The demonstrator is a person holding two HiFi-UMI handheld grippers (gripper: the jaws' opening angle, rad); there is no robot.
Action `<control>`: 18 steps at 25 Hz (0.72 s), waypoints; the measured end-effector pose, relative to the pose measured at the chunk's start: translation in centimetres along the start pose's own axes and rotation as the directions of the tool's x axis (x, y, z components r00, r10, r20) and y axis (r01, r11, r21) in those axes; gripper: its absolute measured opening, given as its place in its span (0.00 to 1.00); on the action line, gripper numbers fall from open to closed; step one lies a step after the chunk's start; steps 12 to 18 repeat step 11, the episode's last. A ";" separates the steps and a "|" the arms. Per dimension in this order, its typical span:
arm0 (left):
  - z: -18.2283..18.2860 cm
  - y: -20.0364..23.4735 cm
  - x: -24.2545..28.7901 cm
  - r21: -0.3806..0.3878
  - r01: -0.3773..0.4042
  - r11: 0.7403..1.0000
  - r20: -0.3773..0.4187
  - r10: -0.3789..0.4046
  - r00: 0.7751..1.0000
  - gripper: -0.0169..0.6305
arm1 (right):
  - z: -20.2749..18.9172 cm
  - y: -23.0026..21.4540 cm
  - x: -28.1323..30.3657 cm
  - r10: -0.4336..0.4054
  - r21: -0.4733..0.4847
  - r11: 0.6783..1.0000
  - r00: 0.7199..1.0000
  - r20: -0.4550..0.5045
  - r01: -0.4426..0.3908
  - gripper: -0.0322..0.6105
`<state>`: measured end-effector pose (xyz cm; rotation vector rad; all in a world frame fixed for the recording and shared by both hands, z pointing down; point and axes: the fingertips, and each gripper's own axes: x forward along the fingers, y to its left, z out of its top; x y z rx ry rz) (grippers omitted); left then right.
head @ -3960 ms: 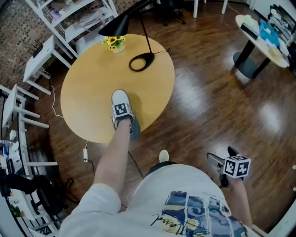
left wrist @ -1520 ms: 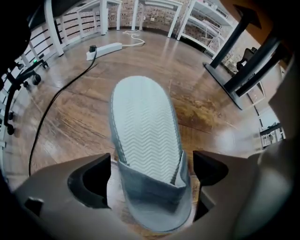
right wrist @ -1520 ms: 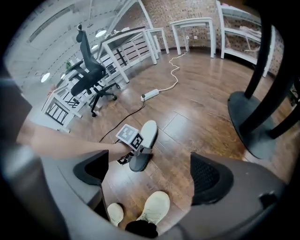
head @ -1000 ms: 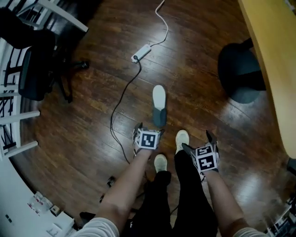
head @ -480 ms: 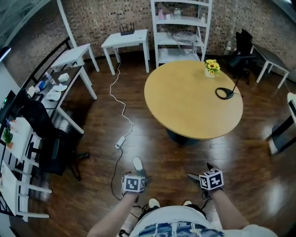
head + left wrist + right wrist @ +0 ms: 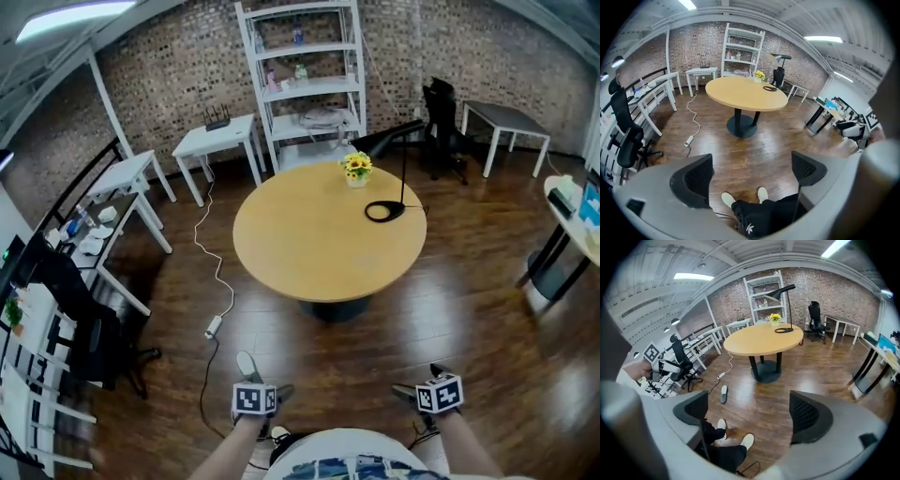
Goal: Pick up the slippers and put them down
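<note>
A wide room seen from above, with a dark, glossy wood plank floor [image 6: 450,309] and a brick wall [image 6: 169,84] at the far side. In the middle stands a round table [image 6: 309,248] with a pale wooden top on a single dark pedestal base [image 6: 740,127]. On the far part of the top are a small pot of yellow flowers [image 6: 355,167] and a black desk lamp [image 6: 782,291] with a ring-shaped foot. Behind the table, against the brick wall, is a tall white shelf unit [image 6: 305,56]. A small white side table [image 6: 217,139] stands to its left. From there a white cable [image 6: 208,253] snakes across the floor to a power strip [image 6: 214,327]. At the near left is a black office chair [image 6: 89,337] beside white racks; another dark chair and a white table are at the far right.

One slipper [image 6: 247,364], grey with a pale insole, lies flat on the floor at the near left, between the power strip and the person's feet in white shoes [image 6: 747,441]. It is just beyond the left gripper [image 6: 255,394]. No gripper touches it.

The left gripper's two fingers stand apart with only floor and shoes between them. The right gripper [image 6: 436,392], held at the near right, also has its fingers apart and holds nothing.
</note>
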<state>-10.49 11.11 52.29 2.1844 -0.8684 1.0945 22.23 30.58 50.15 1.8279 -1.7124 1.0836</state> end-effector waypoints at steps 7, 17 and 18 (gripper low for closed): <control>1.1 -3.0 -1.1 0.016 -0.010 1.000 0.019 0.009 1.000 0.84 | -0.3 -0.9 -1.6 0.035 -0.030 0.999 0.999 0.018 -0.034 0.91; 0.6 -3.2 -1.3 0.007 -0.024 1.000 0.010 0.024 1.000 0.84 | -0.4 -0.9 -1.3 0.057 -0.049 0.997 0.998 0.013 -0.056 0.91; 0.6 -3.2 -1.3 0.007 -0.024 1.000 0.010 0.024 1.000 0.84 | -0.4 -0.9 -1.3 0.057 -0.049 0.997 0.998 0.013 -0.056 0.91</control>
